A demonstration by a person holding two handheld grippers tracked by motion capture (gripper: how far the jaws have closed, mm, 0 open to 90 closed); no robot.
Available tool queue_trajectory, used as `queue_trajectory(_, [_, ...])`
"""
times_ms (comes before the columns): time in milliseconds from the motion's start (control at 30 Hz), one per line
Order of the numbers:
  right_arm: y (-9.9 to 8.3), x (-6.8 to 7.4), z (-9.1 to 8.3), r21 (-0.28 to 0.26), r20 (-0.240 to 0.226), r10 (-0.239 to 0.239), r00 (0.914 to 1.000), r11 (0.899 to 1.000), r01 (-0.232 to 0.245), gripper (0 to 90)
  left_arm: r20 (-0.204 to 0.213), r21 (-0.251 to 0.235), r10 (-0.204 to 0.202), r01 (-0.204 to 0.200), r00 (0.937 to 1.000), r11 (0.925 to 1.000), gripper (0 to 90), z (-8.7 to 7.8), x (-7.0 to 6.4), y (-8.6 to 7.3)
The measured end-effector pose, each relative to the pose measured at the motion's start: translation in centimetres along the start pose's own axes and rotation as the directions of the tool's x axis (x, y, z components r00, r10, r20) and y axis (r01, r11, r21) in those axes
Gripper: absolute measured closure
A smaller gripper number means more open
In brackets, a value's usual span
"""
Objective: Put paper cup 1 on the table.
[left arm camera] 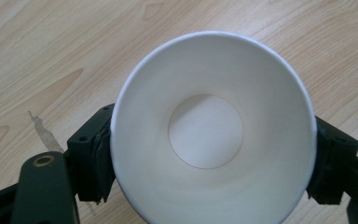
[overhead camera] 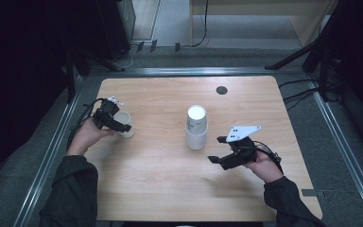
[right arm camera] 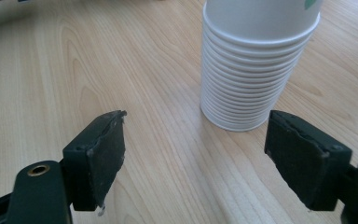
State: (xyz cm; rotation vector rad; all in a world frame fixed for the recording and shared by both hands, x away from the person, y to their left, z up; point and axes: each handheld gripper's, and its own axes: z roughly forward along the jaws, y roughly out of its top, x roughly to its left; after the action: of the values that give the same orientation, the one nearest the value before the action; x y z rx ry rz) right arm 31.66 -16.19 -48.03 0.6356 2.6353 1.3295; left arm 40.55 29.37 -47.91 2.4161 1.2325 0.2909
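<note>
A single white paper cup (overhead camera: 124, 124) stands upright near the table's left edge, mouth up, with my left gripper (overhead camera: 118, 126) shut around its sides. In the left gripper view the cup (left arm camera: 212, 130) is empty, and a black pad presses on each side of it. A stack of nested upside-down white paper cups (overhead camera: 196, 126) stands at the table's centre. My right gripper (overhead camera: 218, 149) hovers open to the right of the stack, jaws pointing left toward it. In the right gripper view the stack (right arm camera: 251, 65) lies just beyond the spread fingers (right arm camera: 103, 154), nothing between them.
The wooden table (overhead camera: 160, 189) has a dark round grommet (overhead camera: 221, 90) near its far edge. Metal rails run along the left and right sides. Cables lie on the grey floor (overhead camera: 170, 19) beyond the table.
</note>
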Motion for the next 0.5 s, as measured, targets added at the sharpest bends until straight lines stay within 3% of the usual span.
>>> queue_trajectory(267, [0.00,-0.06,-0.14,-0.008,-0.002,0.004,1.0000,1.000,-0.004,20.2,0.057,-0.024,0.009,-0.008,0.9983,0.9997,15.1,-0.01,-0.27,0.10])
queue_trajectory(500, [-0.02,-0.09,-0.17,-0.009,-0.002,0.003,1.0000,1.000,-0.003,20.3,0.084,-0.049,-0.022,0.026,0.9962,0.9984,13.3,-0.74,0.08,-0.03])
